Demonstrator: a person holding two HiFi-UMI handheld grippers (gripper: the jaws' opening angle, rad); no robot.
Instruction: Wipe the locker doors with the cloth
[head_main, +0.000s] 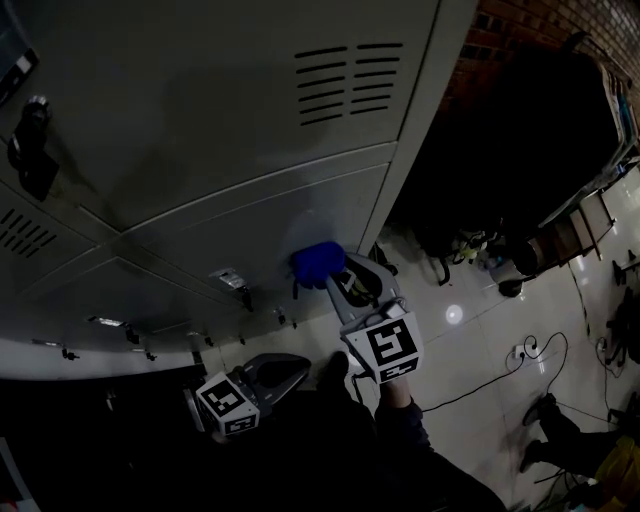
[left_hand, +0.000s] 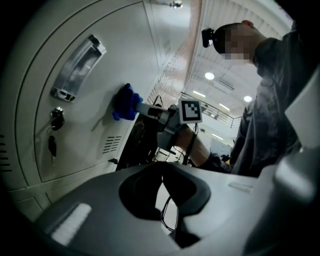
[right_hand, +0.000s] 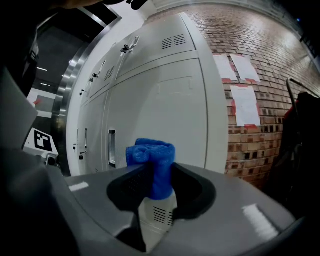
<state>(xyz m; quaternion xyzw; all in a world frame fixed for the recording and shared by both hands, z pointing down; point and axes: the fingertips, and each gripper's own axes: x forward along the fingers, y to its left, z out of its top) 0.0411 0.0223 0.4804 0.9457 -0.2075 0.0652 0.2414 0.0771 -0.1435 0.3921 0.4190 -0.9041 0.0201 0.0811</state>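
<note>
A folded blue cloth (head_main: 318, 262) (right_hand: 152, 155) is clamped in my right gripper (head_main: 335, 275) (right_hand: 159, 176), which is shut on it. The left gripper view shows the cloth (left_hand: 126, 102) pressed against a grey locker door (left_hand: 100, 135) (head_main: 250, 230), near that door's right edge. The same door (right_hand: 160, 105) fills the right gripper view ahead of the cloth. My left gripper (head_main: 288, 368) (left_hand: 161, 176) hangs lower, away from the lockers, its jaws together with nothing between them.
A handle (left_hand: 77, 70) and a lock with keys (left_hand: 56, 119) sit left of the cloth. A brick wall (right_hand: 260, 100) with taped papers (right_hand: 245, 102) adjoins the lockers. Cables and a power strip (head_main: 520, 352) lie on the tiled floor, with chair legs (head_main: 590, 225) beyond.
</note>
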